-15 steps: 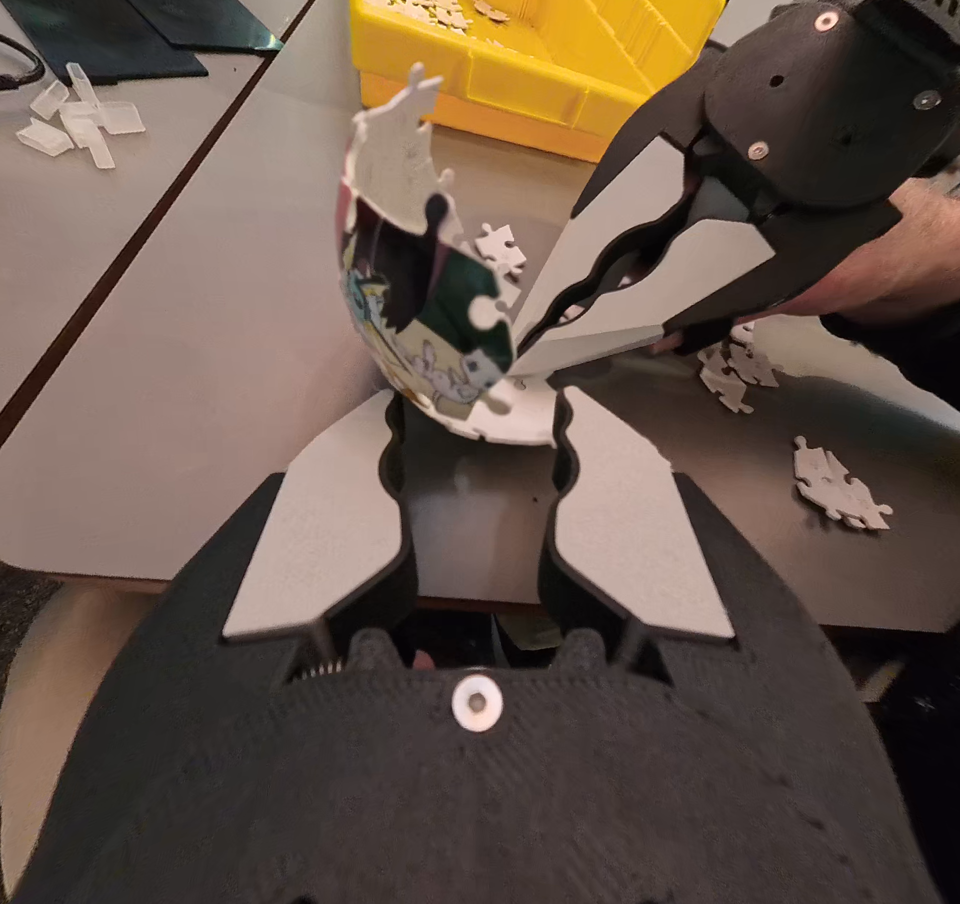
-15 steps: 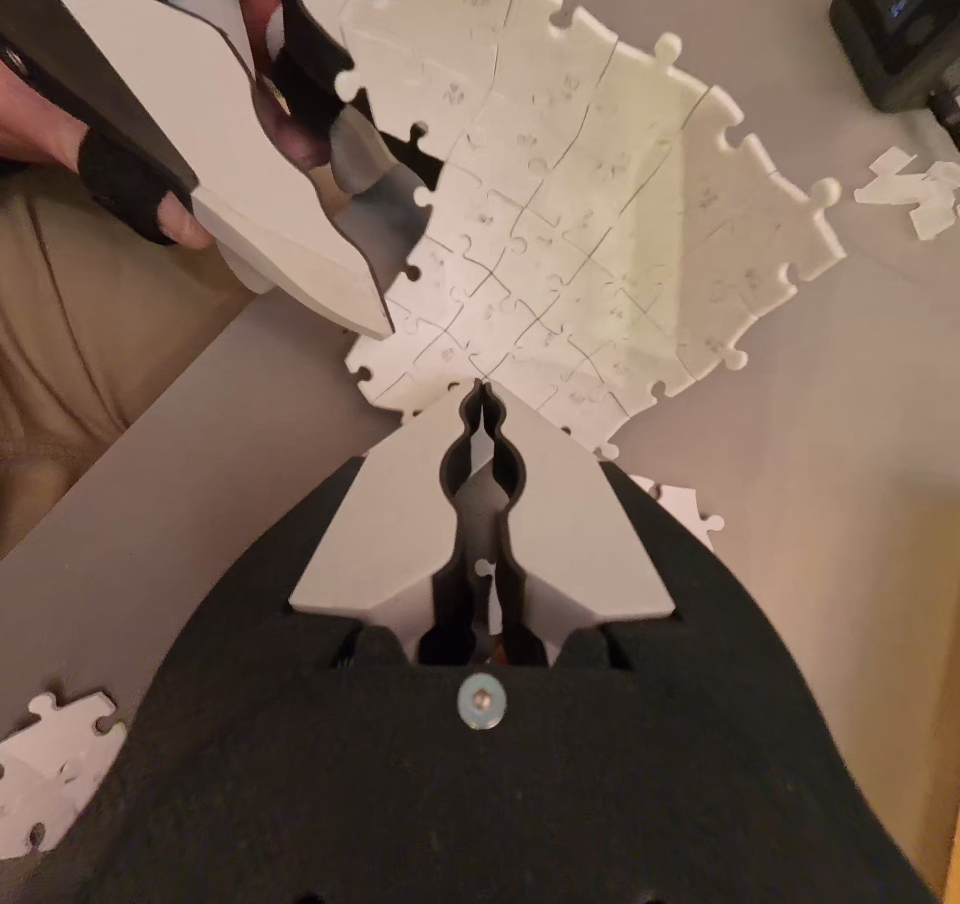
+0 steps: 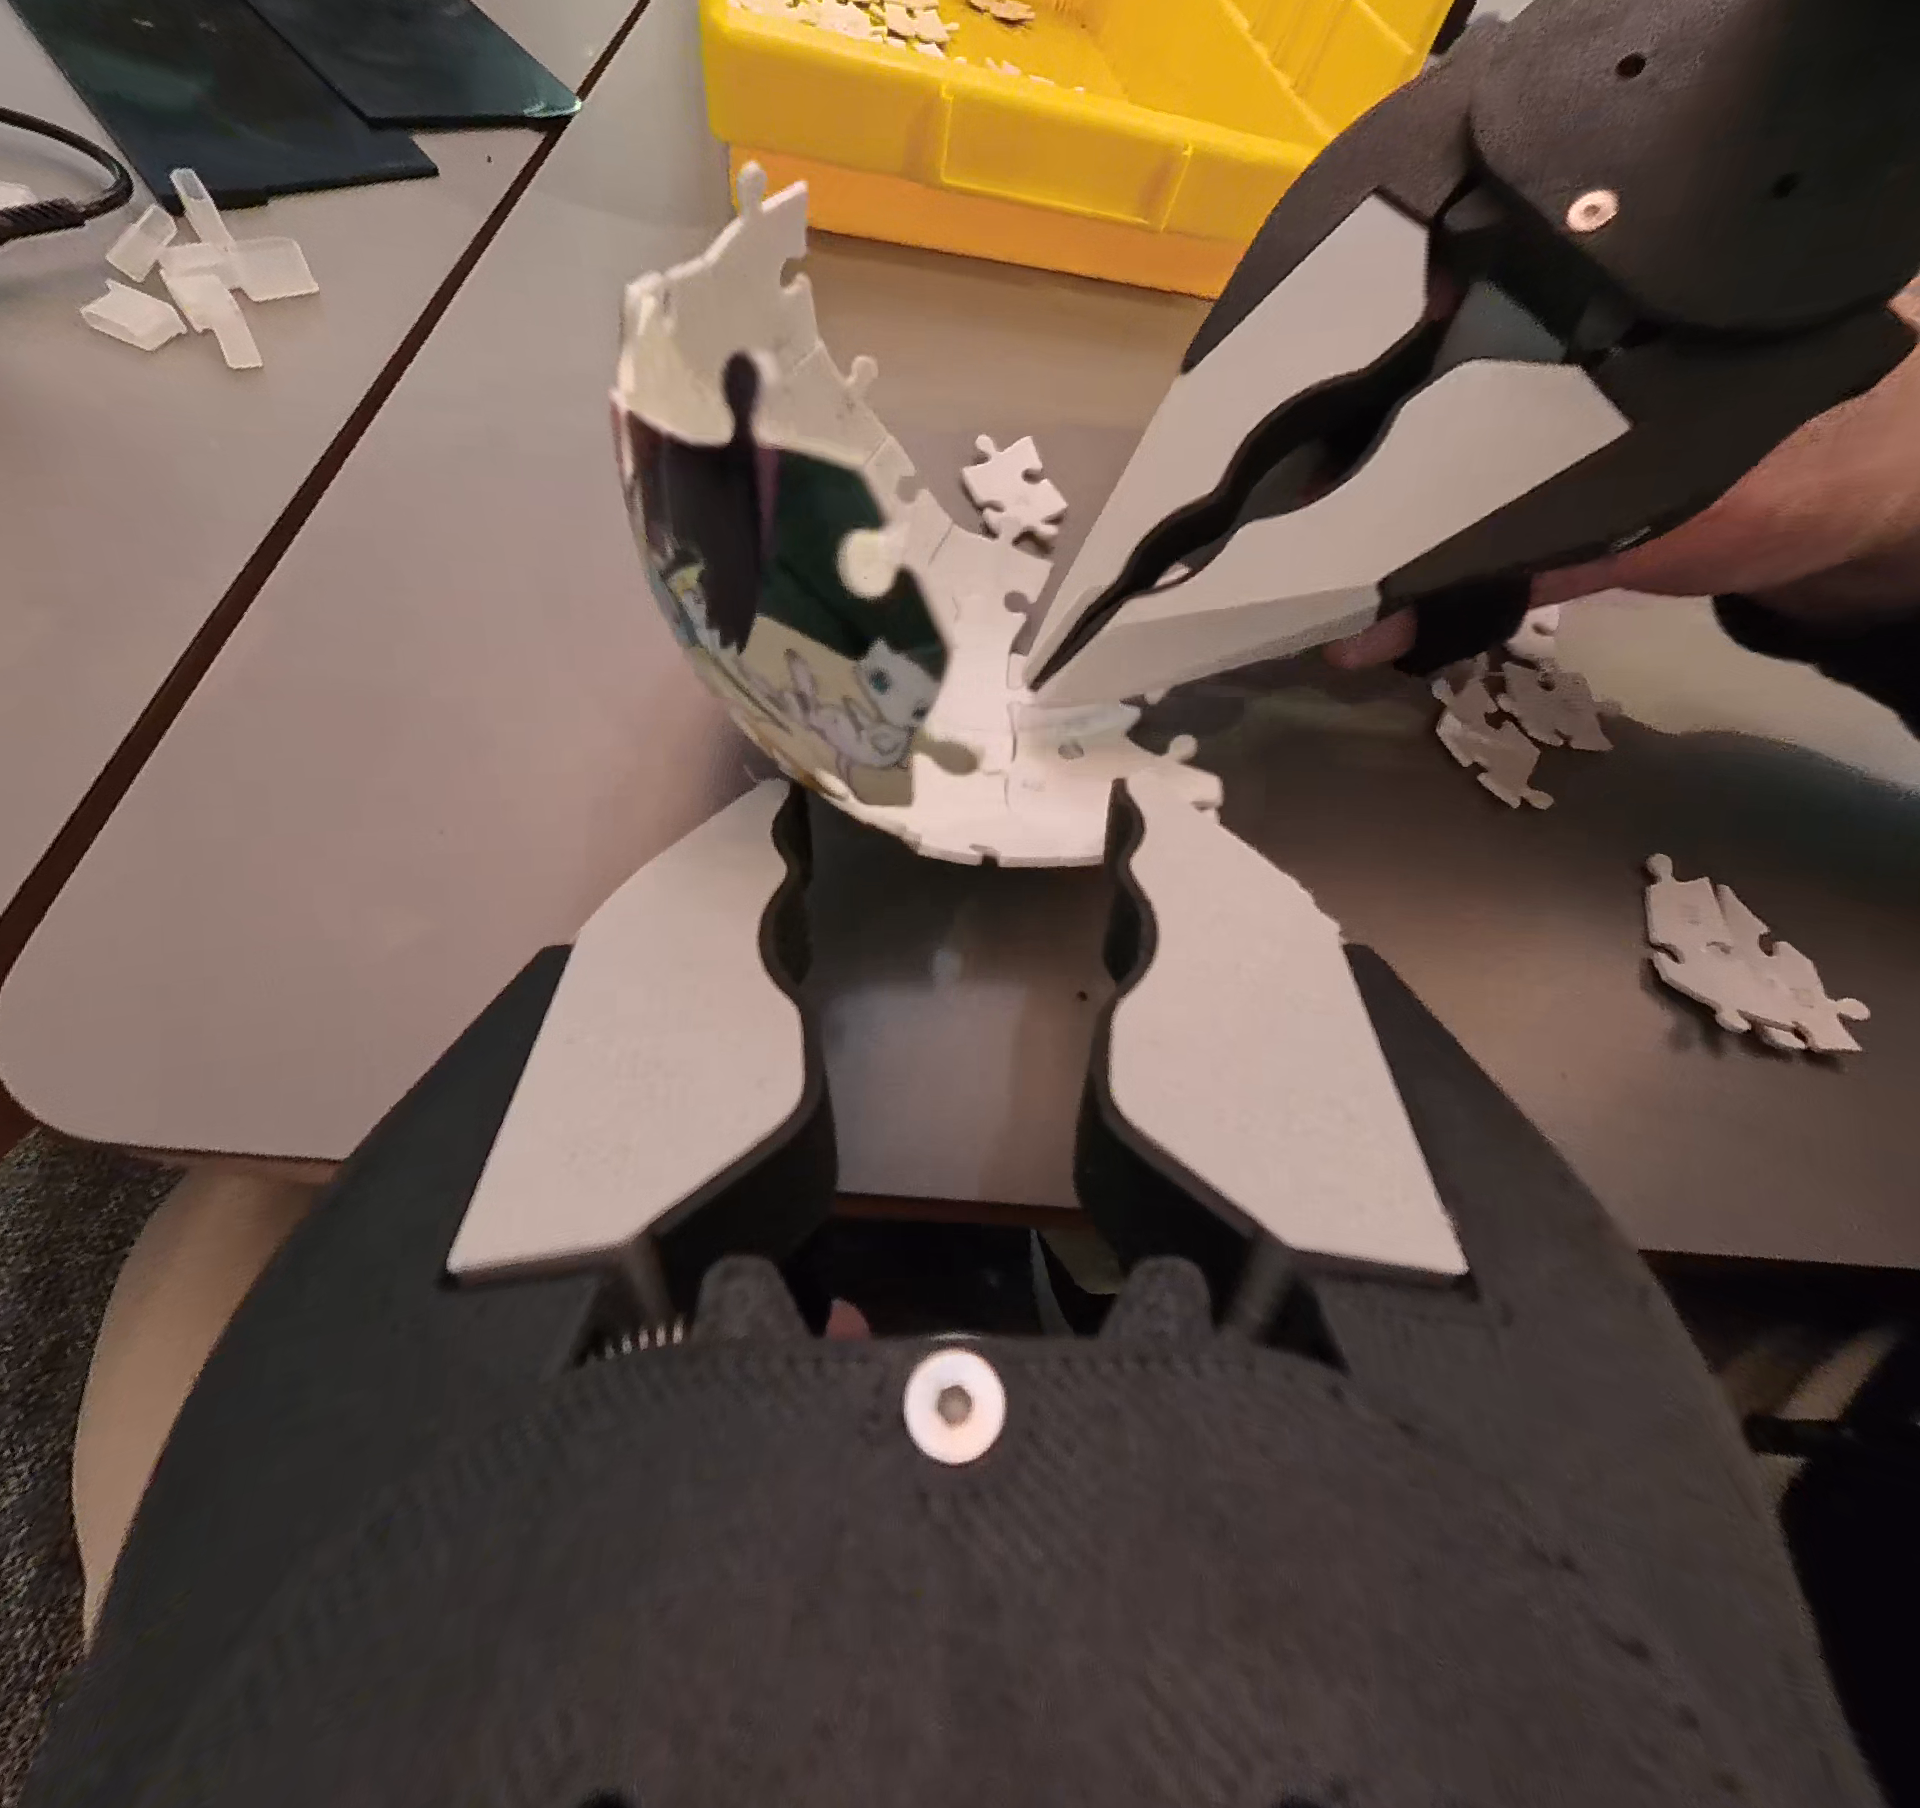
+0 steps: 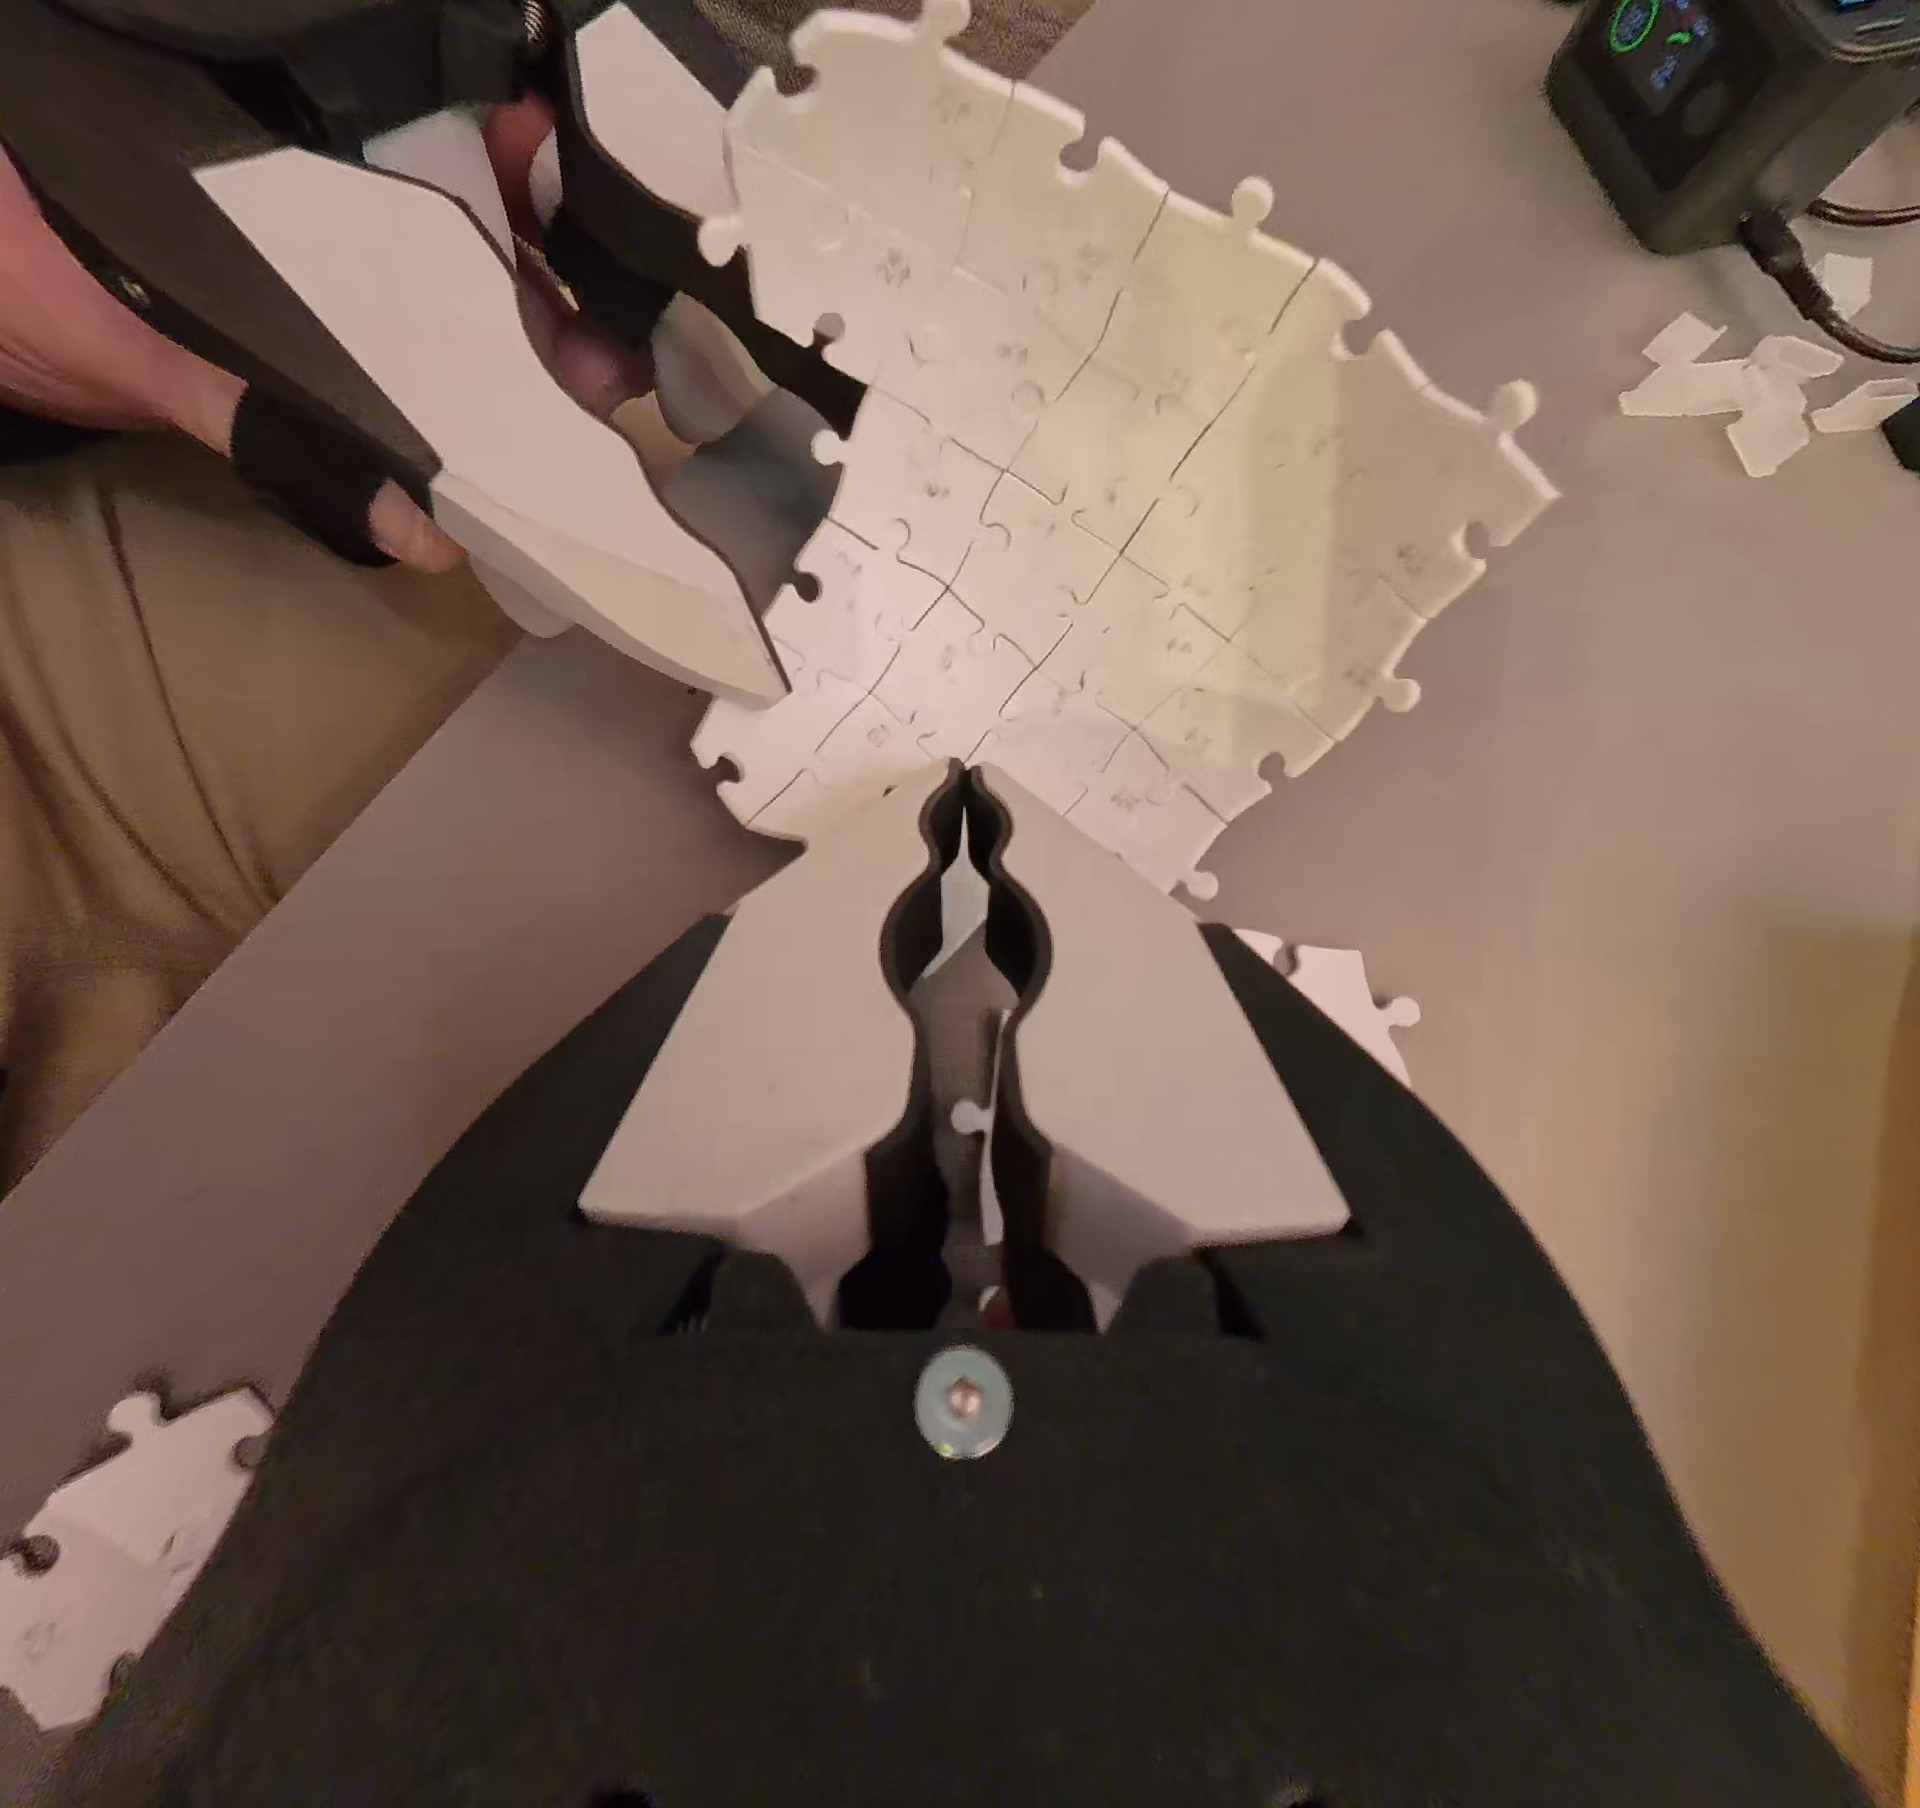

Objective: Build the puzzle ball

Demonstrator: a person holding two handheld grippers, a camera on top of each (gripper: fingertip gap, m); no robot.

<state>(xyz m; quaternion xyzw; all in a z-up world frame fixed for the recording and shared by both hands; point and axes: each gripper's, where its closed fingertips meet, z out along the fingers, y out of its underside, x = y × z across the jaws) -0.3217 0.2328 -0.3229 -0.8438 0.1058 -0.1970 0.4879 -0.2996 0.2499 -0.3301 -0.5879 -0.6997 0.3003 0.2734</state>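
The partly built puzzle ball [image 3: 831, 636] stands on the grey desk [image 3: 312, 719] as a curved shell of joined pieces, with a printed picture on its outer side and plain white on its inner side [image 4: 1091, 470]. It is near the front edge of the desk, just in front of the left hand-held gripper [image 3: 951, 823].

The left hand-held gripper has its fingers wide apart and holds nothing. The lower rim of the shell lies between its two fingertips; in the right wrist view one fingertip [image 4: 748, 667] touches the edge of the shell, or is very near to it (I cannot tell which).

The right hand-held gripper [image 4: 964, 782] is closed at the tips, and the tips press on the lower edge of the shell. A single white puzzle piece [image 4: 971, 1114] shows in the gap between its fingers, farther back; whether the fingers pinch it I cannot tell.

Behind the shell is a yellow bin [image 3: 1039, 96] with loose pieces inside. Other loose white pieces [image 3: 1745, 969] lie on the desk to the right, and one [image 3: 1013, 491] just behind the shell. Small clear plastic bits [image 3: 197, 272] lie on the far left. A dark device with a lit screen [image 4: 1704, 65] stands at the far corner in the right wrist view.
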